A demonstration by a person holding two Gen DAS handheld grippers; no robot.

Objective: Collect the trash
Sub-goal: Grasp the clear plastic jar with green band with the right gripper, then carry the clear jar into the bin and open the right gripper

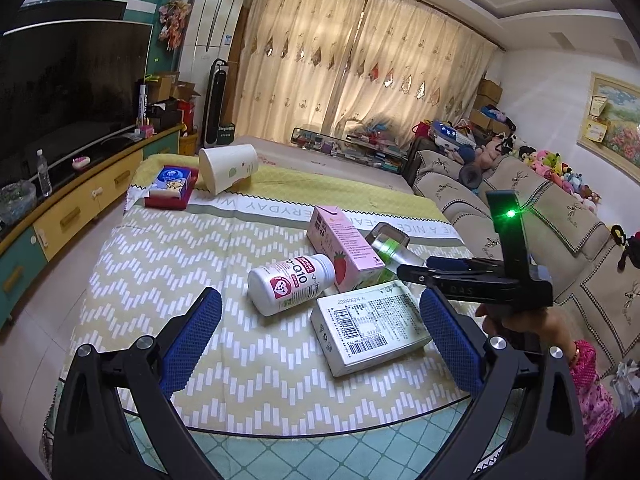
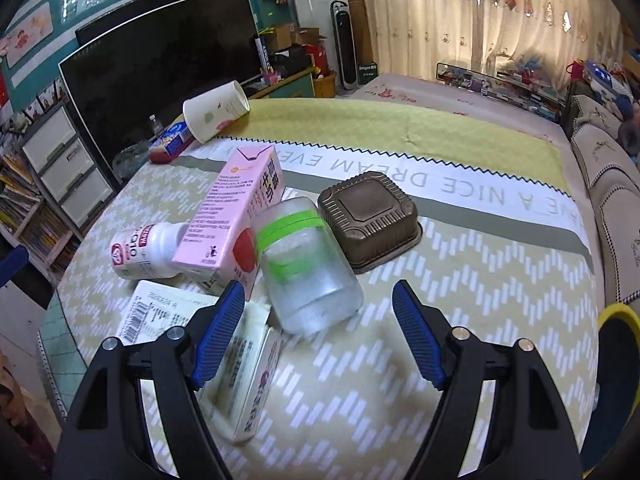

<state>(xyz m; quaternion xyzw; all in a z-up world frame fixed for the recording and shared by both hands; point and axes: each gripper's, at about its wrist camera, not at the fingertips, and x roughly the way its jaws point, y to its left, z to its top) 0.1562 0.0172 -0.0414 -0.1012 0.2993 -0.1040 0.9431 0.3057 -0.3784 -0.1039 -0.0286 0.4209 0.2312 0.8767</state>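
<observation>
Right gripper [image 2: 318, 332] is seen spread wide with nothing between the pads, hovering above the patterned table [image 2: 480, 320] near its front edge; left gripper [image 1: 320, 340] is likewise wide and empty, over the same edge. Trash is clustered toward the front-middle of the table: a flat white carton [image 1: 370, 328] nearest, a clear jar with green tape [image 2: 308, 264] lying on its side just ahead of the right gripper, a white pill bottle [image 1: 290, 288] on its side beside it, and a pink milk box [image 2: 236, 220] leaning across bottle and jar. A brown square lid-like container [image 2: 370, 220] sits just beyond the jar. Further back, near the far-left corner, a tipped paper cup [image 1: 229, 167] and a red tray [image 1: 170, 190] are found. The jar is judged the likely target; it should be straddled across its round body, pads kept clear of the pink box, and closed gently since it may roll.
</observation>
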